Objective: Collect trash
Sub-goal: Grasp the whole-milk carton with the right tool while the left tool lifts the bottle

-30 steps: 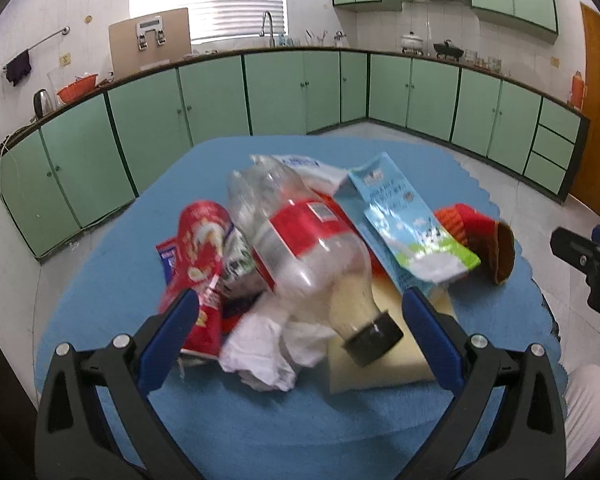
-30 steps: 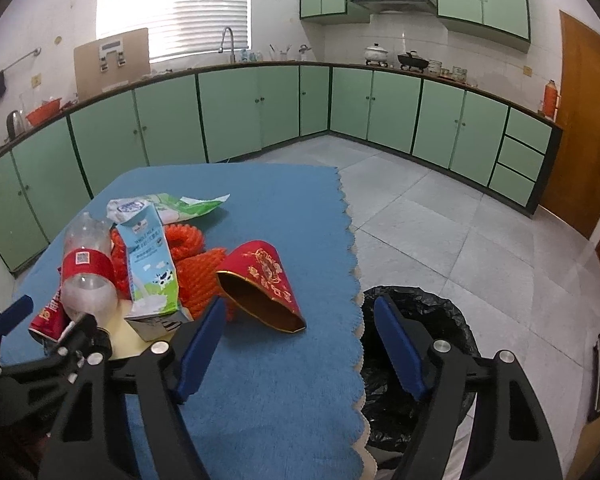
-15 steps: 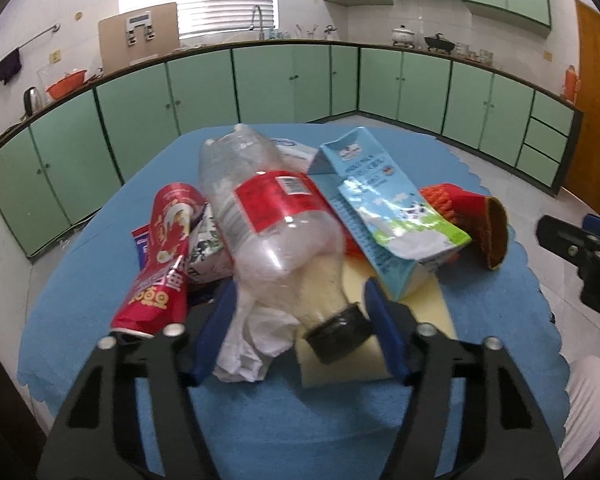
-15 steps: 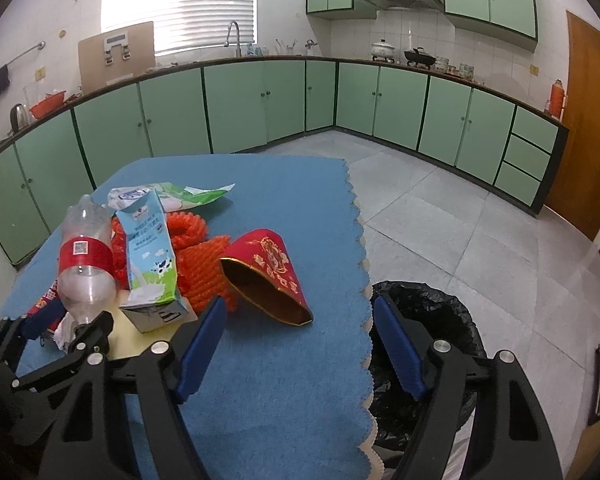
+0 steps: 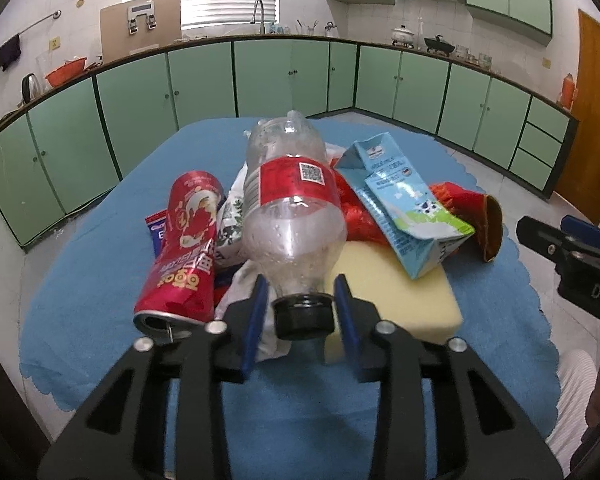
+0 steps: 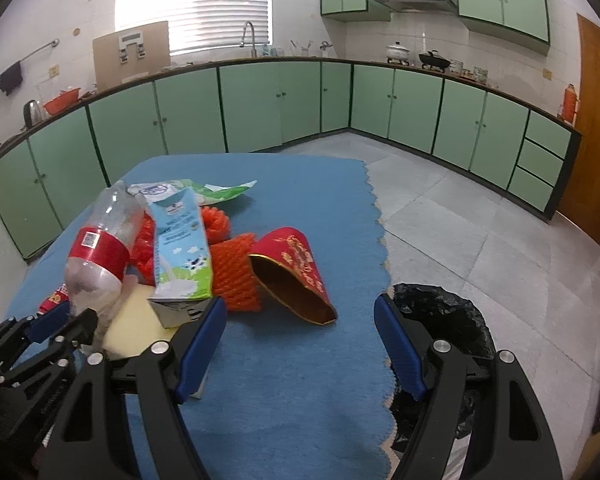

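The left claw (image 5: 300,304) has its blue pads closed against the black cap of the clear plastic bottle (image 5: 294,208), a narrow, rigid handle atop the trash heap mid-desk. The right claw (image 6: 300,340) hangs wide open and empty over the desk's right edge, beside the black-lined trash bin (image 6: 440,320) on the floor, probably the bottle's destination.

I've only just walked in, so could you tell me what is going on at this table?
A person with a handheld gripper in each hand is clearing trash from a blue-covered table. The left gripper has its jaws on either side of the black cap of a clear plastic bottle lying on the pile; whether they actually grip it is unclear. The right gripper hangs open and empty over the table's edge. A milk carton and a red paper cup lie there, and a black-lined bin stands alongside.
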